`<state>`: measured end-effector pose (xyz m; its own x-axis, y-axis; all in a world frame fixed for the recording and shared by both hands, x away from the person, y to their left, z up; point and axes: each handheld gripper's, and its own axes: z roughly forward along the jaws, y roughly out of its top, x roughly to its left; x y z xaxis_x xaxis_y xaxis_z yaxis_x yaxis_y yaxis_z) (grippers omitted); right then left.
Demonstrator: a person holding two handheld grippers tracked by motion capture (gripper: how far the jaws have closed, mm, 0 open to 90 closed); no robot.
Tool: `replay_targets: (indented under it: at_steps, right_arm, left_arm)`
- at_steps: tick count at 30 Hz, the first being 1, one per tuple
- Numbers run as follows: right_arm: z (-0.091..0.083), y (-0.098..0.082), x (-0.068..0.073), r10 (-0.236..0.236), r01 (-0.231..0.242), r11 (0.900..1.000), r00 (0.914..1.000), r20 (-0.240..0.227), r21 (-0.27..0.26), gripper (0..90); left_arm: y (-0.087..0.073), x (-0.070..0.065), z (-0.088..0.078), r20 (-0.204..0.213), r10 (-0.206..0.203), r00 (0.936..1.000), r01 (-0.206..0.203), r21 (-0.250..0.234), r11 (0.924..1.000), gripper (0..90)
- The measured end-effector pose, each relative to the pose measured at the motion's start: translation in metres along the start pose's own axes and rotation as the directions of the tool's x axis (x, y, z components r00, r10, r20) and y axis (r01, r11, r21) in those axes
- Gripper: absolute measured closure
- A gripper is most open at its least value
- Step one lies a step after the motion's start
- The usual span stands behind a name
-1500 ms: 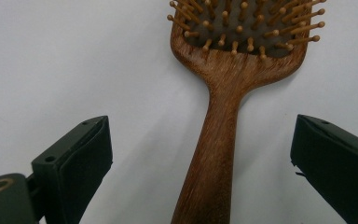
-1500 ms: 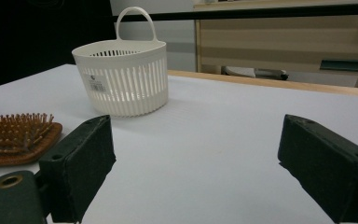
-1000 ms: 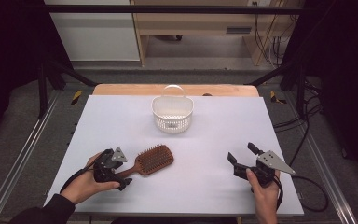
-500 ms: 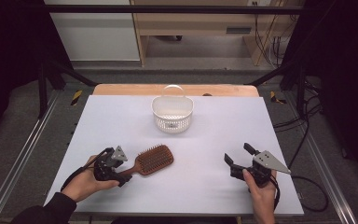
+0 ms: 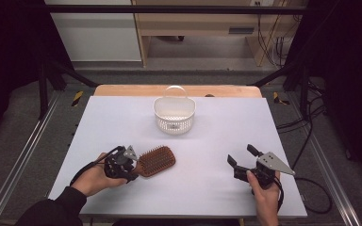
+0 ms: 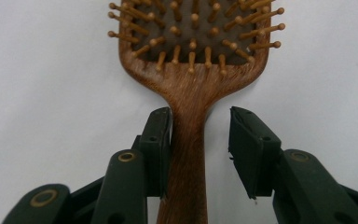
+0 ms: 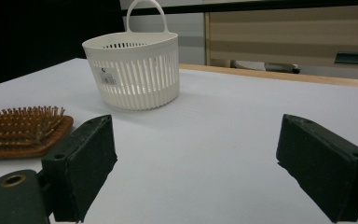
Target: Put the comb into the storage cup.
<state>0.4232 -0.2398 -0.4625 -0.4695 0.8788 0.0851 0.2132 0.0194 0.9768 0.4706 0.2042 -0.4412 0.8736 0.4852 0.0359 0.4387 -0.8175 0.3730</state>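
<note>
1. Between the jaws of the left gripper (image 6: 199, 154) lies the handle of the wooden paddle hairbrush (image 6: 193, 88). One pad touches the handle's side, the other stands just off it with a sliver of table showing, so the grip is narrow but not yet clamped. These jaws have just been closing.
2. Outward from there, the hairbrush (image 5: 156, 160) lies bristles up on the near left part of the table, head pointing right, with bare surface on all sides of the head.
3. Across the table, the right gripper (image 5: 242, 157) is held in the person's right hand near the front edge — jaws spread wide, nothing between them, well apart from the brush.
4. Farther back at the middle stands a white slotted basket (image 5: 174, 114) with its handle upright, apart from the brush and both grippers; open table lies between it and them.
5. Compared with a second ago, the brush and basket lie as they did; the right gripper sits slightly lower and further left.
6. Underneath is a pale matte table (image 5: 217, 136) with a wooden strip along its far edge — dark floor, metal rails and cables around it.
</note>
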Motion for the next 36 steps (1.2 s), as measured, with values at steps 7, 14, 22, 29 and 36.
replay_targets:
  at_steps: [7,14,22,29,36]
  right_arm:
    - [0.0,0.0,0.0,0.0,0.0,1.0,1.0,-0.002,0.002,11.8]
    - [0.0,0.0,0.0,0.0,0.0,1.0,1.0,0.001,0.0,11.8]
    - [0.0,0.0,-0.001,0.004,-0.004,1.0,1.0,0.001,-0.001,11.8]
    - [0.0,0.0,0.0,0.001,-0.001,1.0,1.0,-0.005,0.003,11.7]
    - [0.0,0.0,-0.001,0.004,-0.004,1.0,1.0,-0.007,-0.002,11.7]
  left_arm:
    - [0.003,0.003,0.003,-0.002,0.008,1.0,-0.008,0.038,0.9993,63.4]
    - [0.006,0.006,0.008,0.01,-0.006,0.9999,0.006,0.066,0.9978,68.2]
    - [0.012,0.007,0.01,0.024,-0.004,0.9997,0.002,0.111,0.9938,70.9]
    - [0.01,0.001,0.009,-0.016,0.012,0.9998,-0.01,0.09,0.9959,72.2]
    - [0.008,-0.008,0.008,-0.082,0.055,0.9952,-0.051,0.049,0.9975,72.4]
